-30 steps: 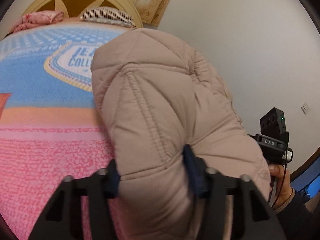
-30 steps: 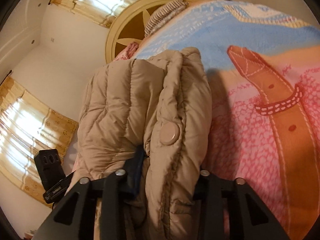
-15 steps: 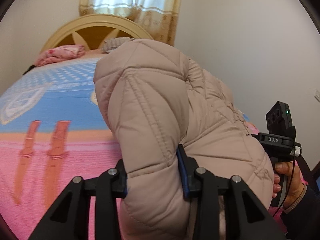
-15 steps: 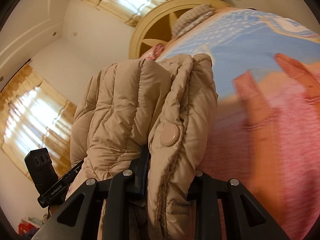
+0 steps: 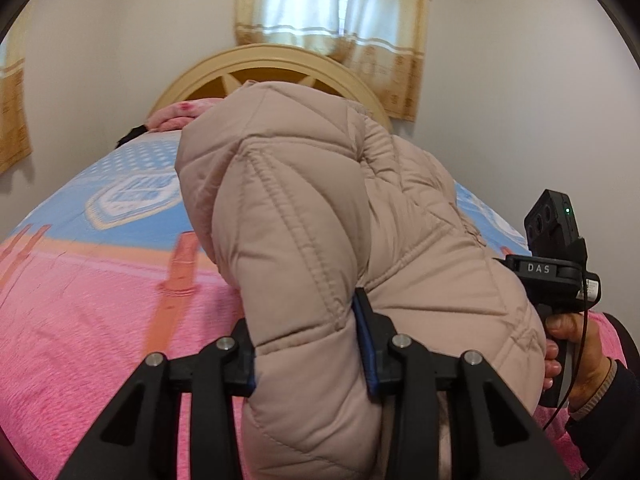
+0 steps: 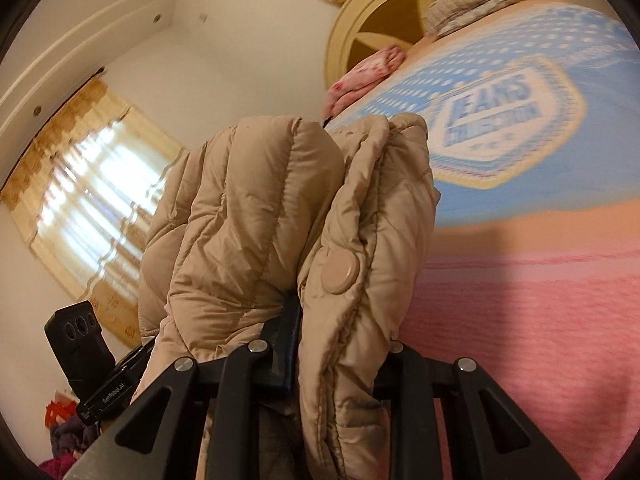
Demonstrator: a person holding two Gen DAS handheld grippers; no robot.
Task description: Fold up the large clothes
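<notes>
- You held the beige padded jacket [image 5: 320, 220] aloft over the pink-and-blue bedspread [image 5: 80, 340].
- Your left gripper [image 5: 308, 344] was clamped on one thick quilted fold; your right gripper [image 6: 340, 356] was clamped on the snap-button edge [image 6: 340, 270].
- Judged step: carrying it to lay flat.
- Next move calls for lowering evenly, both grips kept.

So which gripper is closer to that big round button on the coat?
Right. The right gripper clamps the coat just below the button; the left gripper grips another fold.
</notes>
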